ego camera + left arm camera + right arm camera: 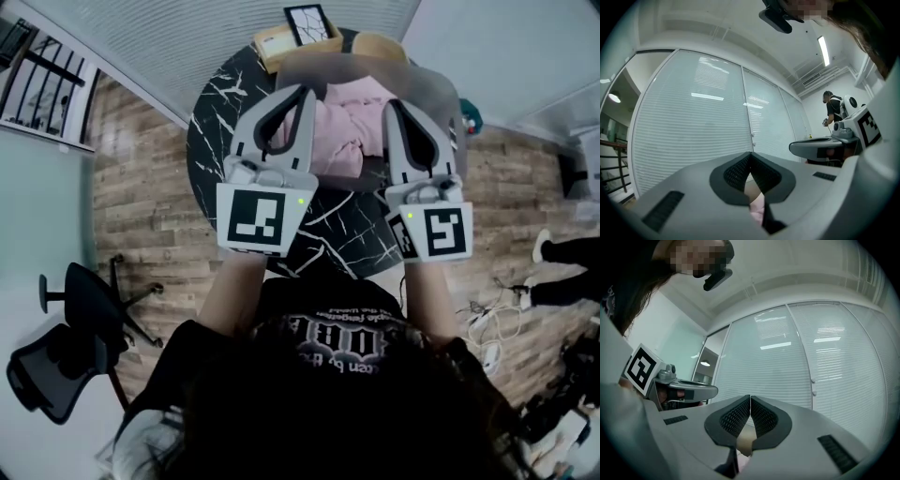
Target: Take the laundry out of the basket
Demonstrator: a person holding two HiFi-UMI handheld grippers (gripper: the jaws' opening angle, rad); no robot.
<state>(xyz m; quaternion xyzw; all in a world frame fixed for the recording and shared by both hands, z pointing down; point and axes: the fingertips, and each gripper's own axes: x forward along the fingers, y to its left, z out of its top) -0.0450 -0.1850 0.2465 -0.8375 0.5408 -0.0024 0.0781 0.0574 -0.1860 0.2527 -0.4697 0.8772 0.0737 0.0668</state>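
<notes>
Both grippers, left [302, 96] and right [394, 108], are pressed together, empty, over the pink laundry [337, 131] in the basket [437, 89] (on the marbled desk [220, 112]), so reaching in unopened would probably just shove cloth down.

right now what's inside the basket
The basket holds bunched pink laundry. The left gripper and the right gripper, both shut, cover its two sides, and anything beneath the pink cloth cannot be seen.

The person wears a black short-sleeved T-shirt [339, 339] with pale lettering, below long dark hair [356, 427]. The grey plastic left gripper [303, 94] and right gripper [393, 105] have black ribbed pads [735, 420] and white marker cubes [255, 217] printed with black squares.
</notes>
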